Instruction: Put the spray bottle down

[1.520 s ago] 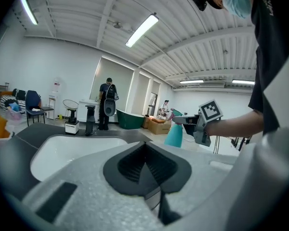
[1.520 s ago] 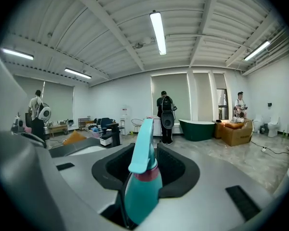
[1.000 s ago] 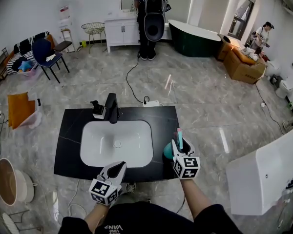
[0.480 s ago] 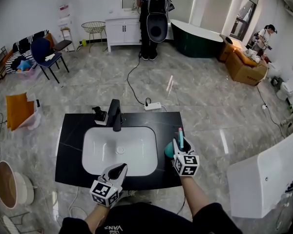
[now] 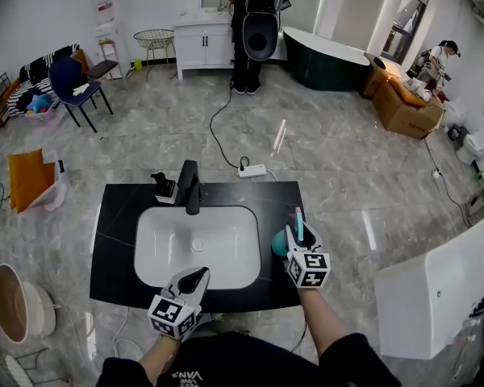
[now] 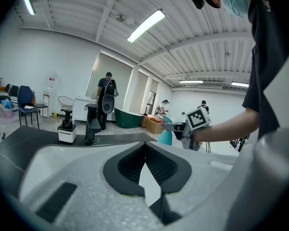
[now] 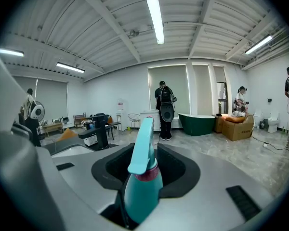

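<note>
A teal spray bottle (image 5: 280,244) with a pink-collared nozzle stands upright between the jaws of my right gripper (image 5: 297,239), which is shut on it. It is over the right end of the black counter (image 5: 117,216), beside the white basin (image 5: 195,244); whether its base touches the counter is hidden. In the right gripper view the bottle (image 7: 143,191) fills the gap between the pads. My left gripper (image 5: 196,277) hovers at the counter's front edge, shut and empty. From the left gripper view, the right gripper (image 6: 190,129) and the bottle (image 6: 164,137) are off to the right.
A black faucet (image 5: 191,186) and a small black-and-white dispenser (image 5: 163,185) stand behind the basin. A large white box (image 5: 436,289) sits to the right of the counter. A power strip (image 5: 254,170) and cable lie on the floor beyond. A person (image 5: 258,22) stands far back.
The right gripper with the bottle has sunk slightly over the counter's right end. The left gripper has edged a little forward. Both grips look the same.
</note>
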A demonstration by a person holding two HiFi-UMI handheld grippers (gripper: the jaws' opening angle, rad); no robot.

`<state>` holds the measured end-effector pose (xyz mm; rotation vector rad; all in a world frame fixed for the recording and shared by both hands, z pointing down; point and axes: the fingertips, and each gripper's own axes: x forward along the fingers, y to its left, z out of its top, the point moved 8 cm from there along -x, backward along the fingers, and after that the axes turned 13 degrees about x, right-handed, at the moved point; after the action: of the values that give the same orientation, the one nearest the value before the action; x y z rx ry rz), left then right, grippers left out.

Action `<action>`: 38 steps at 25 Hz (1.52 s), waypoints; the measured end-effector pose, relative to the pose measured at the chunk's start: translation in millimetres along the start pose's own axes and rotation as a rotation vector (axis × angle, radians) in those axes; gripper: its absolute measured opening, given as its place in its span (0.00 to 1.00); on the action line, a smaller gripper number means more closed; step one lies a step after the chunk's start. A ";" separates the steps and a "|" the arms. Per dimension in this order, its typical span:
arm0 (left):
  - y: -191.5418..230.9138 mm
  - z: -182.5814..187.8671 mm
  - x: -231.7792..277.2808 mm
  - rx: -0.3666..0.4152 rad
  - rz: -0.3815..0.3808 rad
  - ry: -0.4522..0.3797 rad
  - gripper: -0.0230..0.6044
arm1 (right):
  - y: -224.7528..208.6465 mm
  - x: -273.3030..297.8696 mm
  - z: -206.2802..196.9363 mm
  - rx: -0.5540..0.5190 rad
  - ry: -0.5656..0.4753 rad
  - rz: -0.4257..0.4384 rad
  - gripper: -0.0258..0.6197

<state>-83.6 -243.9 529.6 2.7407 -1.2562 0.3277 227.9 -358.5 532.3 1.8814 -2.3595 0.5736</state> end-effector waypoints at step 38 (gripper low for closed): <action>-52.8 4.9 -15.0 0.029 -0.037 -0.015 0.05 | 3.9 -84.5 -10.9 0.062 -0.012 0.037 0.41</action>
<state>-52.3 -199.3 520.7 2.7918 -1.2126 0.3259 243.3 -275.9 517.7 1.8746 -2.4165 0.6480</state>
